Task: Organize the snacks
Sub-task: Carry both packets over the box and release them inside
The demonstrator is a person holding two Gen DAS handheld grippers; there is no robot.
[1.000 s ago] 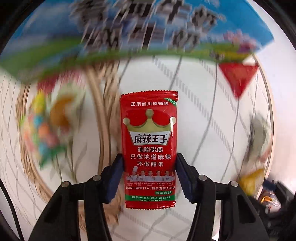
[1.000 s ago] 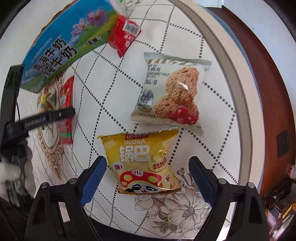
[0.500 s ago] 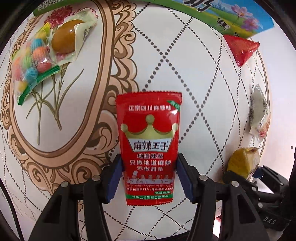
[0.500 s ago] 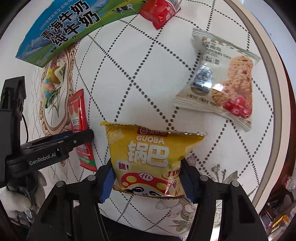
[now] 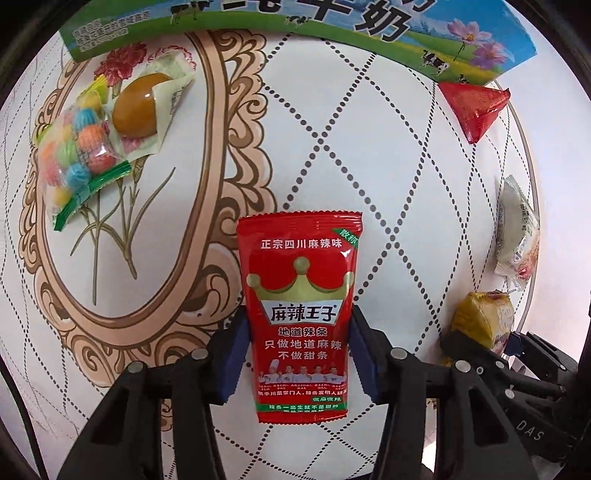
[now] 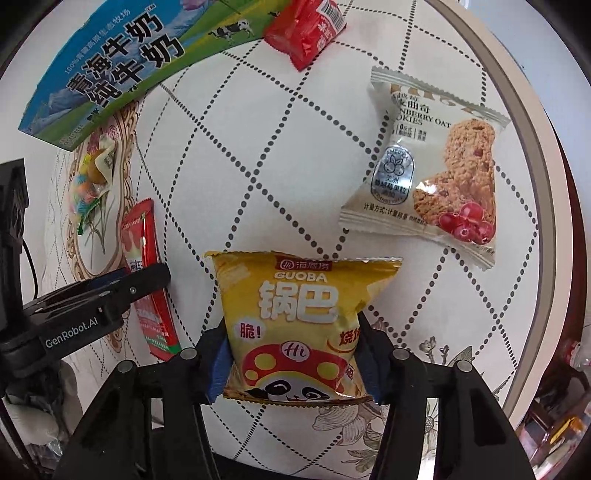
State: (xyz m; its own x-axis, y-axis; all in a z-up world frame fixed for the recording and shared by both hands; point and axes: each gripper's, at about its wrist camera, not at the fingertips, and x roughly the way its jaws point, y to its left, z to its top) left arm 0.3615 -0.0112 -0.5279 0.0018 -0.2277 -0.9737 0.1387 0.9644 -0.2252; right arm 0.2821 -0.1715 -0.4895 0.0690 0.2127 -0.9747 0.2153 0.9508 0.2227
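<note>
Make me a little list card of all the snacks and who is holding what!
left gripper: shut on red spicy strip packet
right gripper: shut on yellow guoba bag
lying loose: cranberry oat cookie packet, small red packet, candy bag, egg packet
far side: milk carton, lying flat
surface: patterned tablecloth
</note>
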